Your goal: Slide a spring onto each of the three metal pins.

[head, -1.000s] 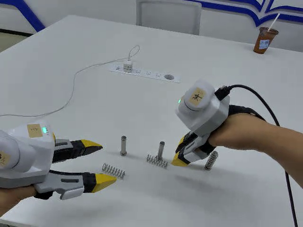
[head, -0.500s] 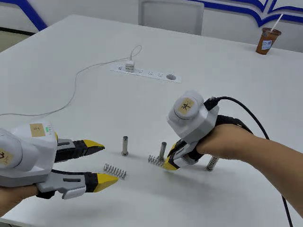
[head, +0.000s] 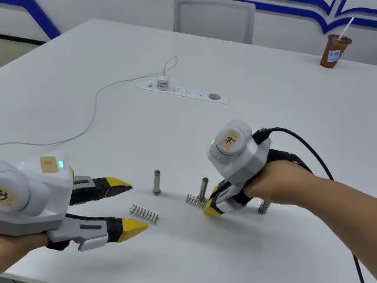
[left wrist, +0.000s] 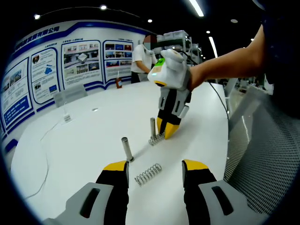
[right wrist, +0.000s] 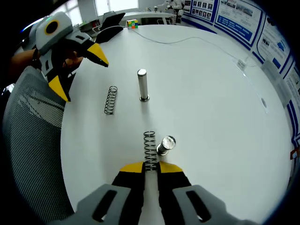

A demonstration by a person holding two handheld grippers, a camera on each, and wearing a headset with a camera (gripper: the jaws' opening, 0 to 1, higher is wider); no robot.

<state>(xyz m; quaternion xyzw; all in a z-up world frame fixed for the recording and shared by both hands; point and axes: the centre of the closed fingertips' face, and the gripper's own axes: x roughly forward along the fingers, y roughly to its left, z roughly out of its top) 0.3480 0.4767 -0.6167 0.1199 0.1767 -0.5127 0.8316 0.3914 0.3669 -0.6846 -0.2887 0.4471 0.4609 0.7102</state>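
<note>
The white surface takes up most of the head view, with a pale chair pushed in at its far edge. The left gripper hovers low at the near left, its fingers spread wide apart and holding nothing. The right gripper points down at the surface, its fingers closed on the near end of the gripped spring, which lies flat.

A white power strip lies farther back, with a thin white cable trailing off to the left. A cup of brown drink with a straw stands at the far right; its label is too small to read. Each gripper carries a tan sticker with a mark I cannot read.

The middle pin stands upright just beside the gripped spring, close by the right fingertips. The left pin stands bare, apart from it. The loose spring lies flat on the surface just ahead of the open left fingers. A standing spring shows just behind the right hand, partly hidden by it.
</note>
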